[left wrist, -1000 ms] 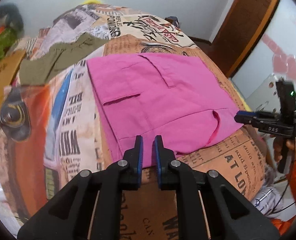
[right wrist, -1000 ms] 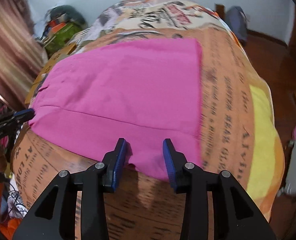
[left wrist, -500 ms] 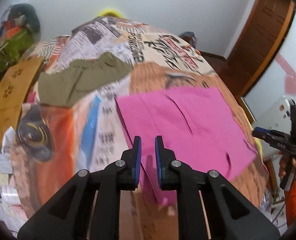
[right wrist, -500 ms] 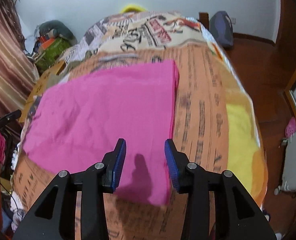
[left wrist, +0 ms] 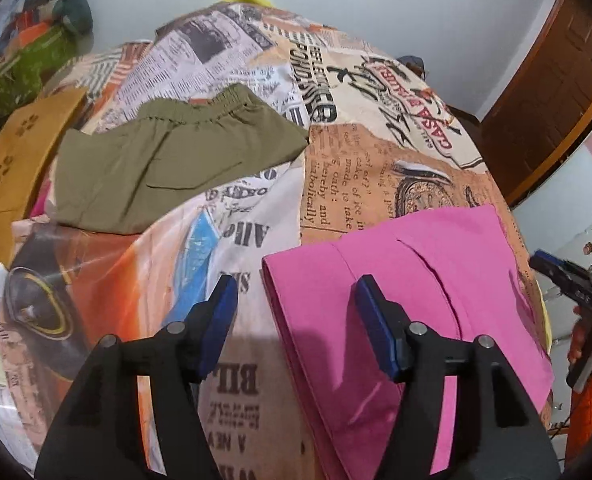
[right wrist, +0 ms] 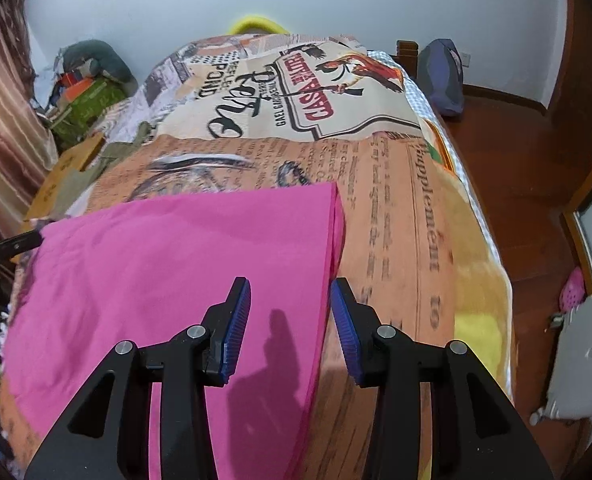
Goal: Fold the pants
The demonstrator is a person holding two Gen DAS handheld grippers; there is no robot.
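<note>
The pink pants (left wrist: 408, 300) lie folded flat on the bed's newspaper-print cover, and also show in the right wrist view (right wrist: 176, 272). My left gripper (left wrist: 296, 292) is open and empty, raised above the pants' left folded edge. My right gripper (right wrist: 290, 300) is open and empty, raised over the pants' right edge. The right gripper also shows at the far right of the left wrist view (left wrist: 568, 276). The left gripper's tip shows at the left edge of the right wrist view (right wrist: 12, 246).
Folded olive-green pants (left wrist: 168, 160) lie at the far left of the bed. A brown board (left wrist: 12, 168) and cluttered bags (left wrist: 36, 52) sit left of the bed. A wooden door (left wrist: 556, 92) and floor (right wrist: 516, 168) lie to the right, with a blue bag (right wrist: 442, 76).
Both grippers have lifted up and back from the pink pants. The left gripper has opened from shut and let go of the cloth. The pants now lie folded smaller.
</note>
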